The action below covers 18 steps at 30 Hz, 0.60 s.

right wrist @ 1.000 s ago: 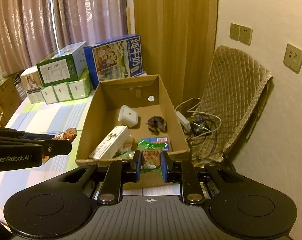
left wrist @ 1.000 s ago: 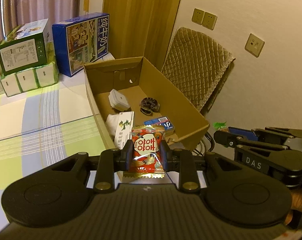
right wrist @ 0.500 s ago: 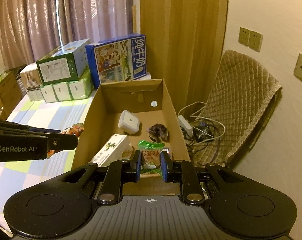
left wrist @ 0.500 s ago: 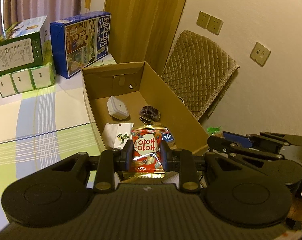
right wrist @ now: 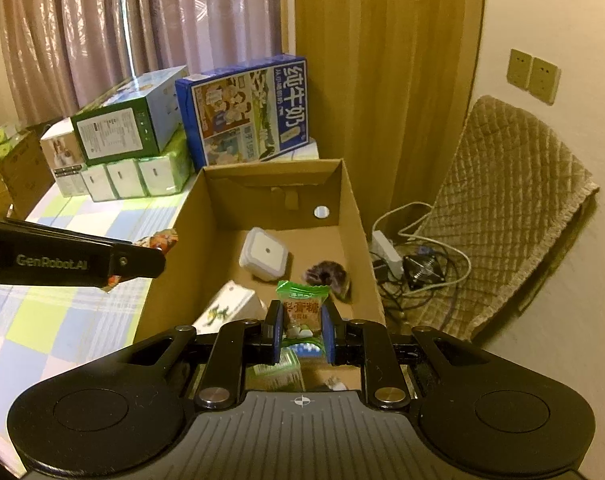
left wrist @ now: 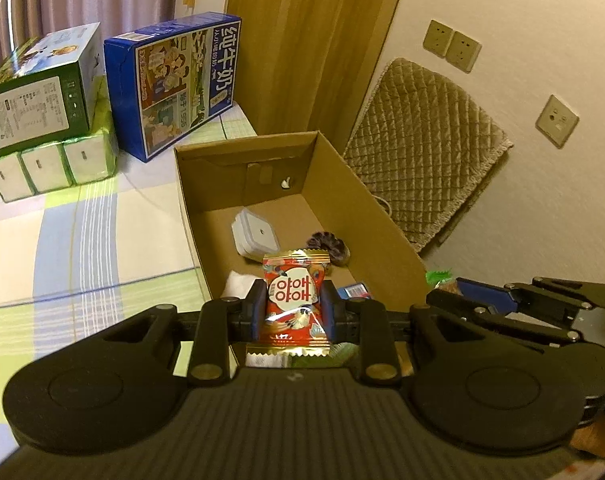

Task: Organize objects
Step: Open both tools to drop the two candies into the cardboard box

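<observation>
We see a red and gold snack packet [left wrist: 295, 299], a green-topped candy packet [right wrist: 301, 307], a plain brown cardboard box [right wrist: 354, 216], and a blue-green-white checked cloth [left wrist: 82, 240] at the frame's left.

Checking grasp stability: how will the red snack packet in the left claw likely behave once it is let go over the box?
The red snack packet looks light and crinkly, so it probably drops flat, not rolling. Its glossy foil may slip in the left claw.

In the box [right wrist: 354, 216], the right gripper [right wrist: 301, 330] hides the blue packet [right wrist: 307, 347] and the white carton's [right wrist: 228, 308] near end; small print is unreadable.
</observation>
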{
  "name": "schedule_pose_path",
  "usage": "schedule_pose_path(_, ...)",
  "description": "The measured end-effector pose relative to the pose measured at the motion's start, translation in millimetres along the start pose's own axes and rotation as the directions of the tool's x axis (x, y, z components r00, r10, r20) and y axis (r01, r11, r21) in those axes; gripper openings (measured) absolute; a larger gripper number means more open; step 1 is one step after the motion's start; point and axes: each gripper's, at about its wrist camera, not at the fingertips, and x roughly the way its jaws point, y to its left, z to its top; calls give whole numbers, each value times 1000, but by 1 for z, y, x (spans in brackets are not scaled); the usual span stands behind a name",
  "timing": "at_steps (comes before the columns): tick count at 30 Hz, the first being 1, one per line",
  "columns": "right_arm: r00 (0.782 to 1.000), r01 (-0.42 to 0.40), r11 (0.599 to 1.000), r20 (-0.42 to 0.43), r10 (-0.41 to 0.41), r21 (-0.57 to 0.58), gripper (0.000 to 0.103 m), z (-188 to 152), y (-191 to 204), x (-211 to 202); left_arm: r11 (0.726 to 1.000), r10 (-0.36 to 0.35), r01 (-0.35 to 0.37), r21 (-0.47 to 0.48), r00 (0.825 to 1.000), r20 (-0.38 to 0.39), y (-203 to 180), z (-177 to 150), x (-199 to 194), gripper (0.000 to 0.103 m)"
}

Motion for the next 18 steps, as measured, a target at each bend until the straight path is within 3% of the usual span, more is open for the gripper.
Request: schedule_pose_path(18,998,-39,998,-47,41,41,17,26,-17,63,999,25,-26,-25,999,-31,21,36,63,25)
